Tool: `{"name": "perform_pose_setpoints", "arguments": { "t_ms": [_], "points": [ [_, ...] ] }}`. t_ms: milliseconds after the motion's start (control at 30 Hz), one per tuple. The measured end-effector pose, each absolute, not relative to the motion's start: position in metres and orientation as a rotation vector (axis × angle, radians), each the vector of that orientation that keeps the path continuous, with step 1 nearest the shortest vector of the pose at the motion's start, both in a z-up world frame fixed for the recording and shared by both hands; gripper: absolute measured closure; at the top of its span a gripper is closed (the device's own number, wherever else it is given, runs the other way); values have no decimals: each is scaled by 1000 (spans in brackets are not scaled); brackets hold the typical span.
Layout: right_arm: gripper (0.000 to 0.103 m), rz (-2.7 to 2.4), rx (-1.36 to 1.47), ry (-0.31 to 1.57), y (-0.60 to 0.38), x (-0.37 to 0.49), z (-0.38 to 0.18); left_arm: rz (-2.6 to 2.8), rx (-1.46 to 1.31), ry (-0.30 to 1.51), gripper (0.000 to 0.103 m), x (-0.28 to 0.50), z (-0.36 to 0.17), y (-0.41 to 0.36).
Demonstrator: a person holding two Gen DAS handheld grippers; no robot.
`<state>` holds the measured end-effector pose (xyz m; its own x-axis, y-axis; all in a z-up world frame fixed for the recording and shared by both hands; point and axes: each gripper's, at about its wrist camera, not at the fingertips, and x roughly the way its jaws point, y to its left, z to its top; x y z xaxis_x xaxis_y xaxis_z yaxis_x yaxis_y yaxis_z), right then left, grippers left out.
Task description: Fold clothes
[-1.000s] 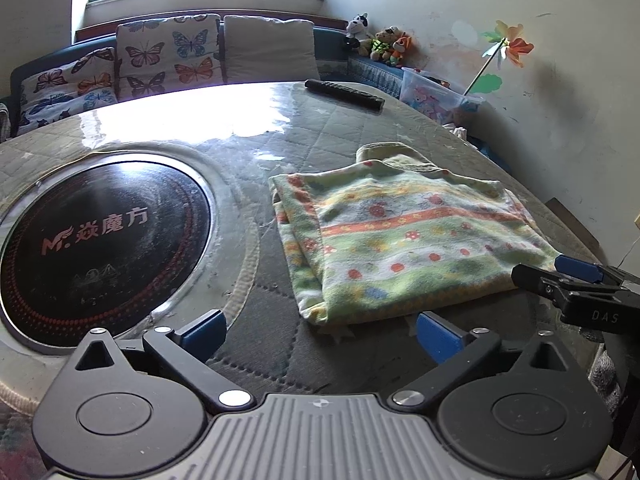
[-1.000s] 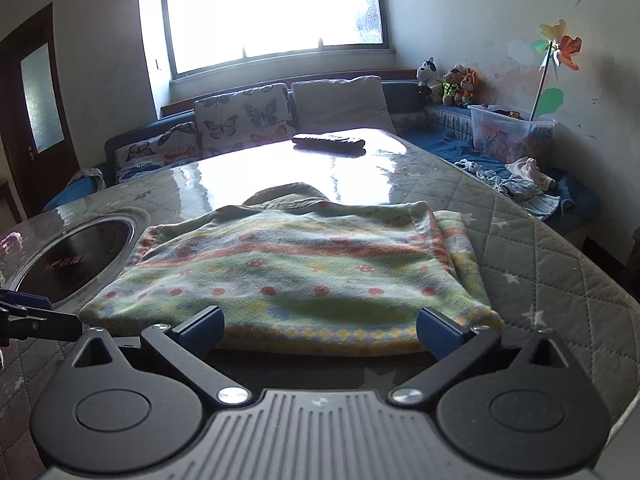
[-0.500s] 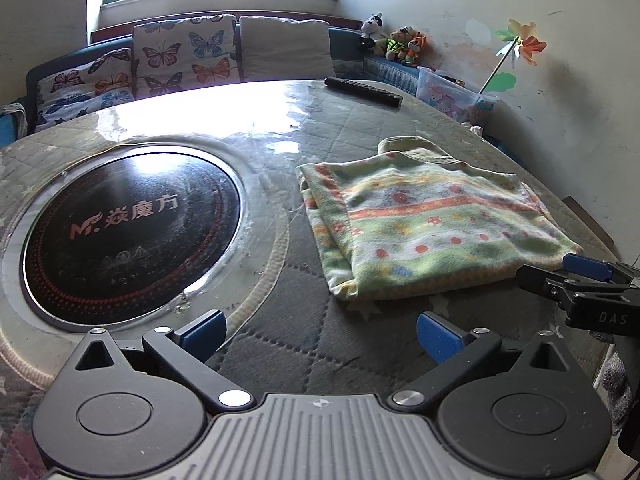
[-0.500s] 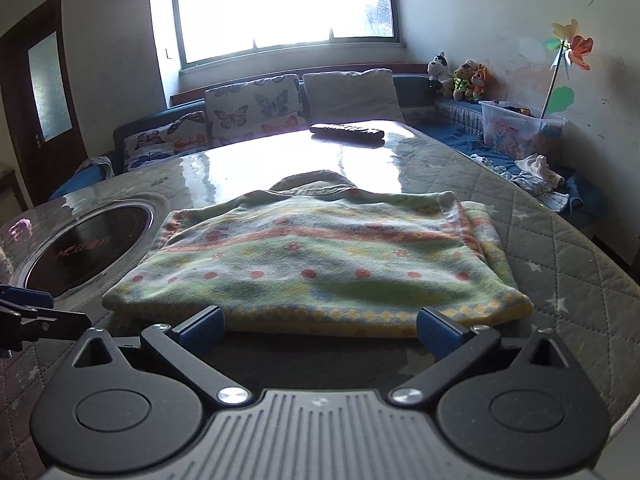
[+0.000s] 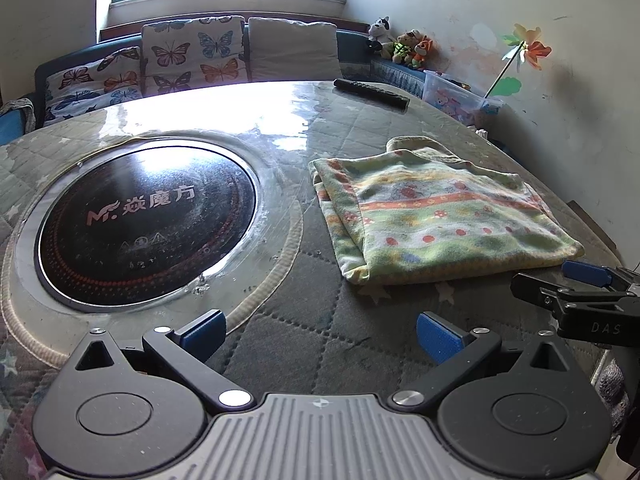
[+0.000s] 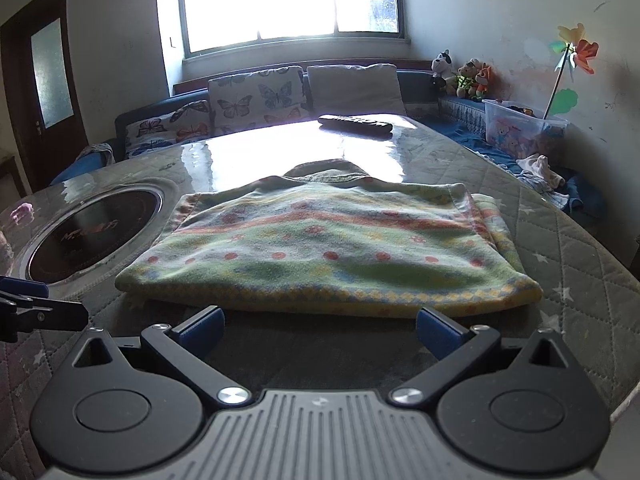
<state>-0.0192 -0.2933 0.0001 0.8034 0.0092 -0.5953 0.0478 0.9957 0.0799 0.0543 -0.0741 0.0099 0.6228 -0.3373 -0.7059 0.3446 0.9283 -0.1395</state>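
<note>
The folded green, yellow and orange patterned fleece garment (image 6: 328,252) lies flat on the round desk (image 5: 352,344), which has a grey quilted cover under a glossy clear sheet. The garment sits right of the round black glass cooktop (image 5: 148,224) set into the desk centre, and is apart from the cooktop's metal ring. A plain olive collar or cuff (image 6: 328,170) protrudes from the garment's far edge.

Containers: one clear plastic storage box (image 6: 524,128) stands on the blue bench off the desk's far right. It holds colourful items that cannot be identified. A stick pinwheel (image 6: 576,50) rises from or behind it; which cannot be told. Loose white cloth (image 6: 540,166) lies on the bench beside the box.

Left gripper (image 5: 320,332): blue-padded fingers spread wide, holding nothing, over bare quilted desk between cooktop and garment, short of the garment's near left corner. Right gripper (image 6: 320,326): fingers spread wide, empty, just before the garment's near hem with its diamond border, not touching it.

Edges and room: the garment's right side lies near the desk rim. Open desk extends beyond the garment to a black remote control (image 6: 354,123) near the far edge. Butterfly-print cushions (image 6: 256,100) and soft toys (image 6: 460,74) line the bench under the window.
</note>
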Motion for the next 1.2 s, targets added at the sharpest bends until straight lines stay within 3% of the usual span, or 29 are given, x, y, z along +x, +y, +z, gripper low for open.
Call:
{"name": "perform_pose_setpoints", "arguments": {
  "t_ms": [1200],
  "points": [
    [0,-70,21,673,-278,-38,-4,-416,36,786,0,27,14,-84]
  ]
}}
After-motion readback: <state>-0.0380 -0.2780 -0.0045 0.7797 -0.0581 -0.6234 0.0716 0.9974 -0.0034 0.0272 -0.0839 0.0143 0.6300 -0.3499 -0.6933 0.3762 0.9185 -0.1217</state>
